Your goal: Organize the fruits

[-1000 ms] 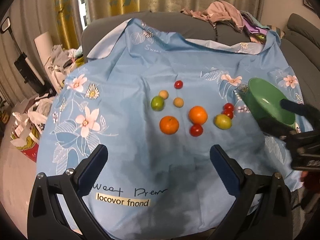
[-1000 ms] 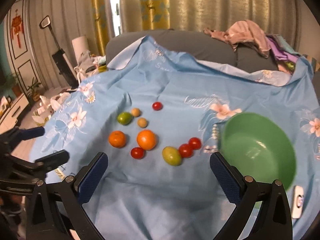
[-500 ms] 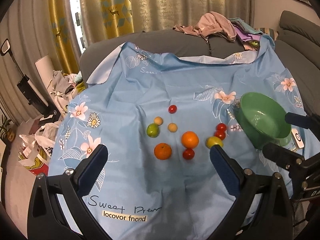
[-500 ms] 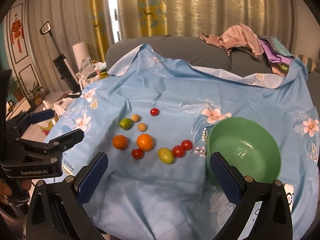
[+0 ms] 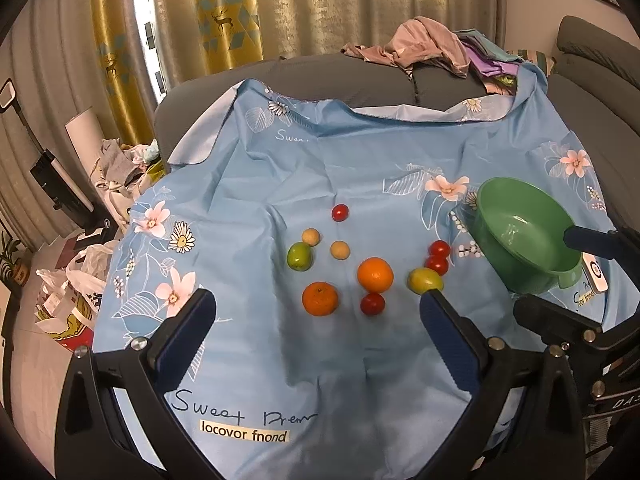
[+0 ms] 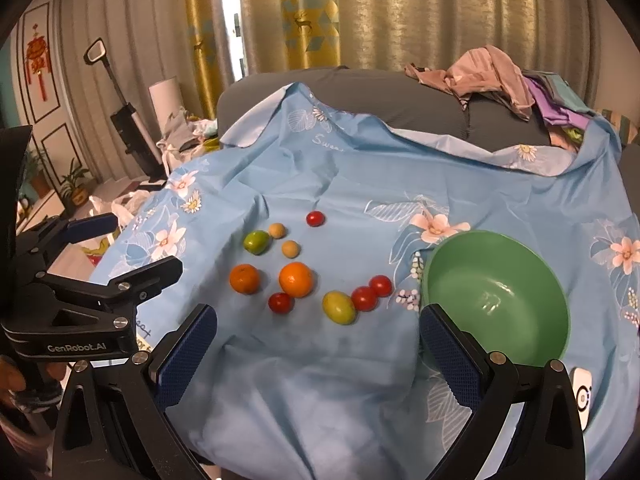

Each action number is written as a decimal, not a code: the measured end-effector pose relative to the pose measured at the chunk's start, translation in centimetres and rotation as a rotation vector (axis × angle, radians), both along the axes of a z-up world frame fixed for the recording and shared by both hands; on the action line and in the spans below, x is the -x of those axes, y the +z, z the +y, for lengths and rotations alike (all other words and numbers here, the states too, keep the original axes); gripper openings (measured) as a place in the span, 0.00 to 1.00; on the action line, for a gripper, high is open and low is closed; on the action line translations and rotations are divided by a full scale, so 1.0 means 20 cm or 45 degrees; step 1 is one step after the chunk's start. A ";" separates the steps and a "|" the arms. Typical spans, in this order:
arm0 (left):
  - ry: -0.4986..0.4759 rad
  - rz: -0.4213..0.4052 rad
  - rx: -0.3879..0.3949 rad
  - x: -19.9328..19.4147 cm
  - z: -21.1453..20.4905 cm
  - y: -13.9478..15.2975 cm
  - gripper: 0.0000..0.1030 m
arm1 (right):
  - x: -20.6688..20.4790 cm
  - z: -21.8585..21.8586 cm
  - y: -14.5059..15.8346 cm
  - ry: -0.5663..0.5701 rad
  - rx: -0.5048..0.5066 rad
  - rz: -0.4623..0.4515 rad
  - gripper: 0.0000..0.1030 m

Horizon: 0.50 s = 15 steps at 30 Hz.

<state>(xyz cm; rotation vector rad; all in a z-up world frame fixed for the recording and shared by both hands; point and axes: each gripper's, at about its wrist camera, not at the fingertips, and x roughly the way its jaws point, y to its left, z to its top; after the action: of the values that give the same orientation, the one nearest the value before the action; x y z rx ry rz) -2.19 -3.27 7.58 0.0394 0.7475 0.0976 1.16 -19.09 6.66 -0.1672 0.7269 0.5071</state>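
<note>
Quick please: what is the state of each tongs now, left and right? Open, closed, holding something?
Left tongs: open, holding nothing.
Right tongs: open, holding nothing.

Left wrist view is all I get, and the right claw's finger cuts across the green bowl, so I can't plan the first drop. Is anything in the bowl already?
Observer: No. The right wrist view shows the green bowl whole, and it holds nothing.
Operator: And where does my left claw sit relative to the fruit?
Observer: From the right wrist view, the left claw is open by the left edge of the blue cloth, left of the nearest orange and touching no fruit.
</note>
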 end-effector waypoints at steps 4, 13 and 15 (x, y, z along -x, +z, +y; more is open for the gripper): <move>-0.001 0.011 0.003 -0.01 0.00 -0.01 0.99 | -0.01 0.00 -0.01 0.001 0.005 0.011 0.99; -0.003 0.020 0.013 -0.02 0.01 -0.02 0.99 | -0.02 0.01 -0.01 0.000 0.011 0.020 0.99; -0.003 0.023 0.014 -0.02 0.01 -0.03 0.99 | -0.02 0.01 -0.01 0.001 0.011 0.021 0.99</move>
<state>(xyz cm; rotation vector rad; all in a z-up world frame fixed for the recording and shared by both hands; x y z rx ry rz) -1.72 -3.04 7.03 0.0308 0.7657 0.0907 1.53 -18.82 6.47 -0.1713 0.7452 0.5067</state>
